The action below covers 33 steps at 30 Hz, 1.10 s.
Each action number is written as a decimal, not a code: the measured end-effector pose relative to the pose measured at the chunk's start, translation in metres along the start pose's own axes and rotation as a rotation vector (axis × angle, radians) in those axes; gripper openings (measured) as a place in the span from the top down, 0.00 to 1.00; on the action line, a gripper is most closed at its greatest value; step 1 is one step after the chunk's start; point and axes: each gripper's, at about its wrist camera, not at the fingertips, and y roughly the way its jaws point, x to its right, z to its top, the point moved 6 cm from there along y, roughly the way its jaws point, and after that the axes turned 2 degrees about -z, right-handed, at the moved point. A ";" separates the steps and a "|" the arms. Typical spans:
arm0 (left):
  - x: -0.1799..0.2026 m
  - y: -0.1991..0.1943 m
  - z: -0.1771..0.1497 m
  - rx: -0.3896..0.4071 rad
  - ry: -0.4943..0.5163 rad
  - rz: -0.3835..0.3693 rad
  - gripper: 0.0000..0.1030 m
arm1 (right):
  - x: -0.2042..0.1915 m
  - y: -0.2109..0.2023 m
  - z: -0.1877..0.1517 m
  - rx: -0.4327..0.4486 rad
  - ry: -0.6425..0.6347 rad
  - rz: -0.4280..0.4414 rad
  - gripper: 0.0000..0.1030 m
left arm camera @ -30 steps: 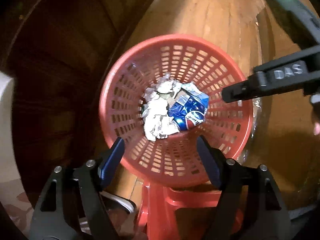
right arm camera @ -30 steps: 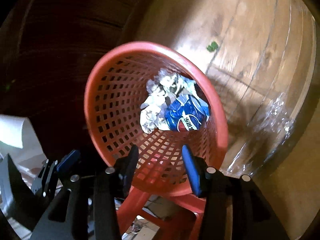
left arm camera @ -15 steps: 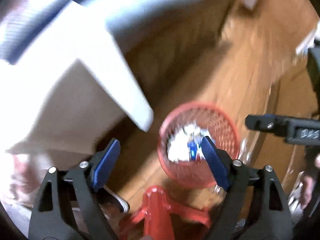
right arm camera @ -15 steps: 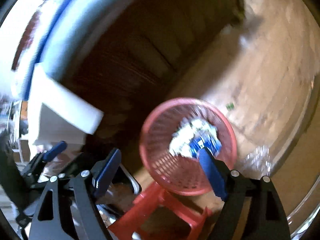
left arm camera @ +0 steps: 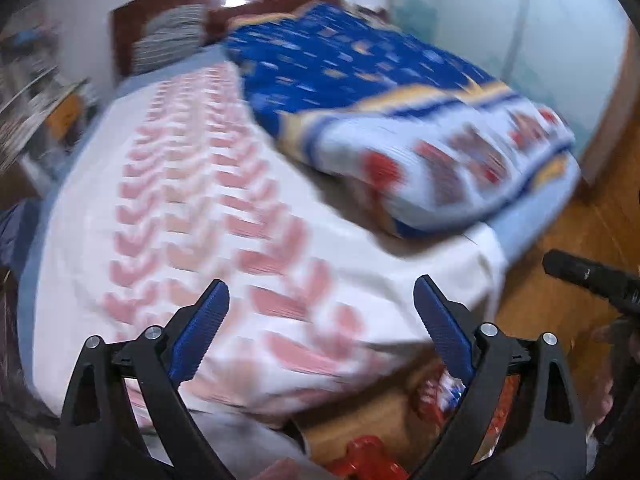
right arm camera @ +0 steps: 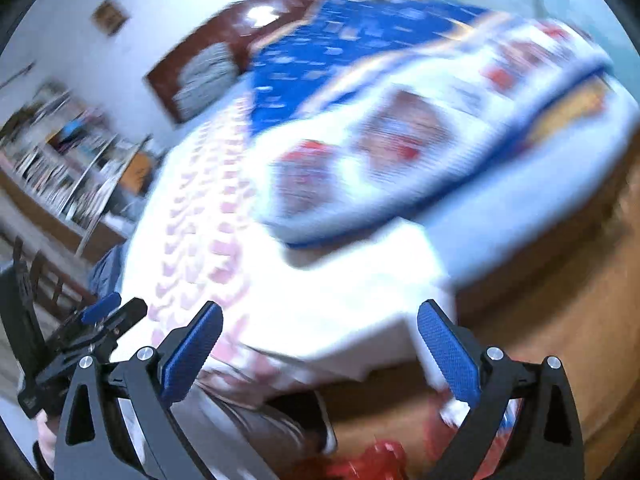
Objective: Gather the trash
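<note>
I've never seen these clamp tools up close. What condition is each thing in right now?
Left hand-held gripper: jaws opening, nothing between them.
Right hand-held gripper: jaws opening, nothing between them.
Blue patterned blanket: folded, lying on the bed.
White sheet: spread flat over the bed.
Red basket: mostly hidden, trash inside.

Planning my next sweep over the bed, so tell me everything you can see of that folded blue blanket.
The folded blue blanket lies on the far side of the bed, resting on the white sheet with pink chevrons. It looks thick and soft: deep blue with small pale marks on top, a yellow-and-blue border, and a light folded edge with blurred red patches. One end reaches the bed's foot corner. Nothing lies on it, and neither tool touches it.
</note>
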 end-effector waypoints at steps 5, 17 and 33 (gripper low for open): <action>-0.093 0.001 -0.001 0.052 -0.113 0.075 0.07 | -0.120 0.055 0.008 -0.007 -0.192 0.077 0.06; -0.214 0.050 -0.047 0.028 -0.254 0.173 0.07 | -0.244 0.151 -0.025 0.042 -0.358 0.046 0.06; -0.229 0.058 -0.056 0.040 -0.265 0.153 0.07 | -0.235 0.186 -0.045 -0.002 -0.341 0.030 0.06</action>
